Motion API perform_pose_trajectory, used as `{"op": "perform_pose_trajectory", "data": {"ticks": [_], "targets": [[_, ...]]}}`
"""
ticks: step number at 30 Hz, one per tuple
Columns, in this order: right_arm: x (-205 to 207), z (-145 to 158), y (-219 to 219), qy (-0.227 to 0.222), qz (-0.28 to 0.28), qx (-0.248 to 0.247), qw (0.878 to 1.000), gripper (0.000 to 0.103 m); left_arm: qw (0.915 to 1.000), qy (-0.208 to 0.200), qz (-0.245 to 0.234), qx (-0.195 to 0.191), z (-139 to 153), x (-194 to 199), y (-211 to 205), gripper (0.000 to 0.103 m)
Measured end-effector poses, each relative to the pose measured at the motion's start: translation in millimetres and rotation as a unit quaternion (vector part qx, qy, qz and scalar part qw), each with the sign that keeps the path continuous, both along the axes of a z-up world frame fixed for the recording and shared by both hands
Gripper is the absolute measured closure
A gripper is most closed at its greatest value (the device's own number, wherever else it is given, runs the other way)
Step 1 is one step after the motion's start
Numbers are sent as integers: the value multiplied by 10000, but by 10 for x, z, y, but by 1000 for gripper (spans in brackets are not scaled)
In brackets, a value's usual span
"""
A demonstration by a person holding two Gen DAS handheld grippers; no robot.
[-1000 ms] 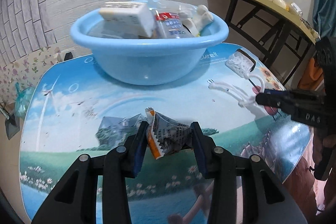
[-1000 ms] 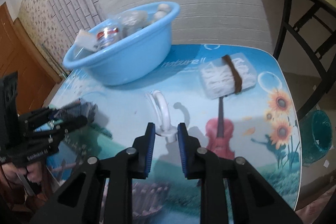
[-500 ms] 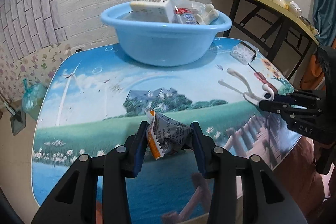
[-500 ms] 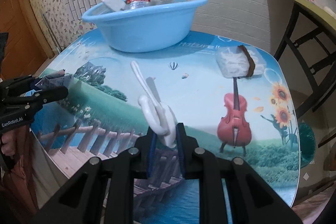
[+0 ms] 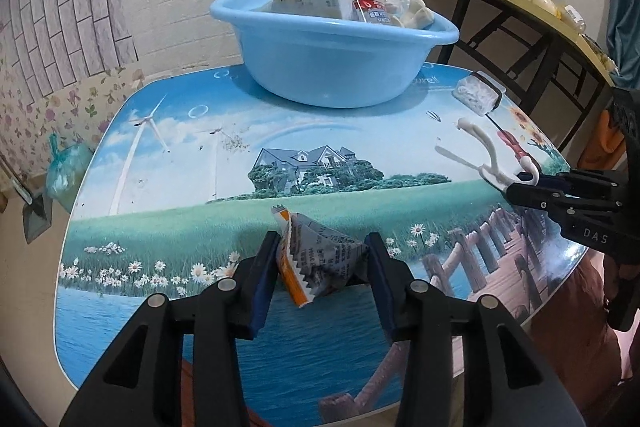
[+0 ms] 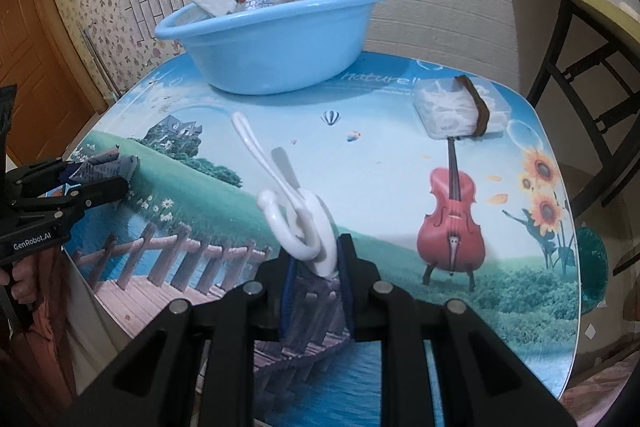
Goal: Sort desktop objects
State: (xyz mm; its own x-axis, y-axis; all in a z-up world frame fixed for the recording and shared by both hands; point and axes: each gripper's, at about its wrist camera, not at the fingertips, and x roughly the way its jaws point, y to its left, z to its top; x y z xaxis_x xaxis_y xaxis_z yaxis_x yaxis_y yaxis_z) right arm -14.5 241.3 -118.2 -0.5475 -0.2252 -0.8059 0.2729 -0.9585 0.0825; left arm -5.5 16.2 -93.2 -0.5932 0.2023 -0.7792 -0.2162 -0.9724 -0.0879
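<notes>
Left gripper (image 5: 322,265) clamps a crumpled packet (image 5: 320,259) (orange-edged); right gripper (image 6: 318,263) pinches a white hook (image 6: 298,223); blue basin (image 5: 332,67) beyond both.

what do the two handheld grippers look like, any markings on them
Both are matte black plastic with two angular fingers, blue pads on the inner faces and round silver screw heads. The left gripper shows white "GenRobot.AI" lettering on its side in the right wrist view; the right gripper shows "DAS" in the left wrist view. No cables show.
</notes>
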Motion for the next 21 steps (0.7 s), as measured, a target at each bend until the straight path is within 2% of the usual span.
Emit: {"op": "perform_pose_trajectory", "data": {"ticks": [2,6,8,13,16,21], "targets": [[-2,-4,-7,22,29,-13,10000,78,10000,14,-11,-12,-5,-2,0,59],[-13,-14,-27,80,76,-2,9999,71,10000,-94,-5,-16,-71,-26,-13,49],[-19,-18,-29,106,81,-4,9999,69,9999,-24,2,-110,-78,-18,-3,46],[-74,-31,-33,146,5,1,9999,55,9997,38,-61,-227,-111,-31,36,30],[-106,-32,-36,129,-14,-66,9999,54,9995,51,-132,-266,-124,-33,64,22],[-62,-22,-71,78,261,-268,9993,50,9997,49,-210,-133,-124,-27,52,15]]}}
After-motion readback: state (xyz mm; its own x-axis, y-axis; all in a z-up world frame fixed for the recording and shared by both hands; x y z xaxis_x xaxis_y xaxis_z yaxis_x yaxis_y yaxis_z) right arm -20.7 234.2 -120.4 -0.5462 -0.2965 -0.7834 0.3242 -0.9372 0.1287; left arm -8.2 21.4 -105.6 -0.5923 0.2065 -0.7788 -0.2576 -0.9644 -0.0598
